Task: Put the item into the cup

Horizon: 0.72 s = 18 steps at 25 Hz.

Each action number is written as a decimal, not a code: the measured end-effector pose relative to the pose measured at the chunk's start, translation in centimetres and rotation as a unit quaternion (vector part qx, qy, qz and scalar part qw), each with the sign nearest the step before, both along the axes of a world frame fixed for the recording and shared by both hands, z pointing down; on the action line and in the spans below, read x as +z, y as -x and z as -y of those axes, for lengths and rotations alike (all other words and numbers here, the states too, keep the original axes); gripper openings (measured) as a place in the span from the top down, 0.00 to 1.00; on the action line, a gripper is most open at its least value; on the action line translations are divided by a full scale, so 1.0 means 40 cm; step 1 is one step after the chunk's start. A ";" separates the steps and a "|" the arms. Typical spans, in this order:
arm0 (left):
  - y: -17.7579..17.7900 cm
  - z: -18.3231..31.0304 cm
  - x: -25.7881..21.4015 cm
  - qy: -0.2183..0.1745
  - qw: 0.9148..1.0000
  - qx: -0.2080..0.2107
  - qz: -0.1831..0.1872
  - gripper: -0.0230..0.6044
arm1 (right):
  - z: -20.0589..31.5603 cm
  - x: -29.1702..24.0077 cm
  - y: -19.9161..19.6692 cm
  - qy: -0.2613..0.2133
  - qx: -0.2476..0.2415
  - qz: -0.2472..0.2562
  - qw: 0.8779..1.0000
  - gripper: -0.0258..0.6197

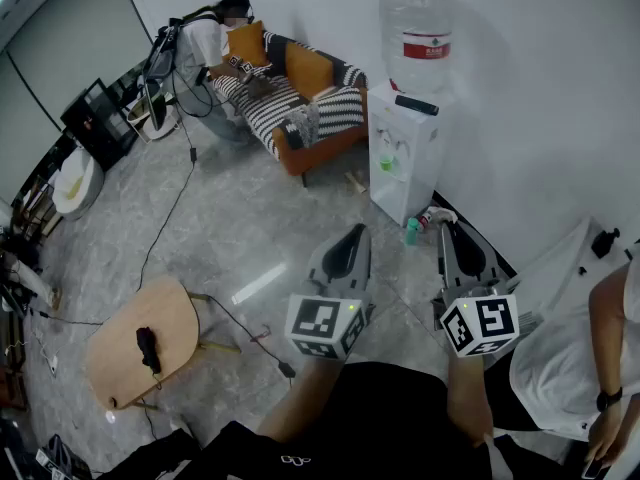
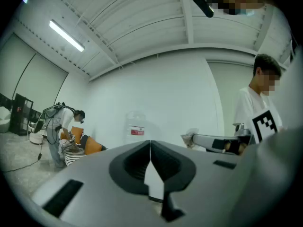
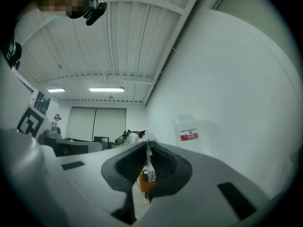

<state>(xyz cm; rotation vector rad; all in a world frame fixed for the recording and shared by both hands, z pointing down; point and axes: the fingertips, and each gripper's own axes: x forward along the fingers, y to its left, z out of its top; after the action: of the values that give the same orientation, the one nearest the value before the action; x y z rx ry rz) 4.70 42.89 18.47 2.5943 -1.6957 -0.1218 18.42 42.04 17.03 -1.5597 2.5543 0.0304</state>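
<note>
My right gripper (image 1: 447, 226) is held out level and is shut on a small crumpled white item (image 1: 437, 215) with a pink edge, pinched at its tips. The left gripper view shows that gripper (image 2: 189, 139) from the side with the item (image 2: 190, 135) at its end. In the right gripper view a white scrap (image 3: 148, 137) sticks up between the nearly closed jaws (image 3: 147, 144). My left gripper (image 1: 352, 230) is beside it, shut and empty, its tips meeting (image 2: 150, 143). A small teal object (image 1: 411, 231) stands on the floor by the dispenser; I cannot tell whether it is a cup.
A white water dispenser (image 1: 405, 153) with a big bottle stands against the wall ahead. Behind it to the left is a striped sofa (image 1: 300, 103) with a person bent over it. A round wooden table (image 1: 140, 343) is at lower left, cables cross the floor, and a person in white (image 1: 560, 368) stands at right.
</note>
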 end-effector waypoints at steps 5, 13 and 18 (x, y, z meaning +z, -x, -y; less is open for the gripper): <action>-0.020 0.005 0.006 0.003 1.000 0.003 -0.002 0.94 | -0.001 0.000 -0.017 -0.001 -0.002 -0.003 1.000 0.91; -0.056 0.026 0.018 0.012 1.000 0.017 0.000 0.94 | 0.010 0.008 -0.025 0.002 -0.019 -0.012 1.000 0.91; -0.067 0.029 0.018 0.013 1.000 0.020 0.006 0.94 | 0.014 0.008 -0.037 0.003 -0.019 -0.009 1.000 0.91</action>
<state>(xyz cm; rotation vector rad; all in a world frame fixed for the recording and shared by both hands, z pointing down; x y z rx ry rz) 7.39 41.74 19.20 2.6132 -1.6382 -0.0817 19.90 41.48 17.34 -1.5192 2.5985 0.0327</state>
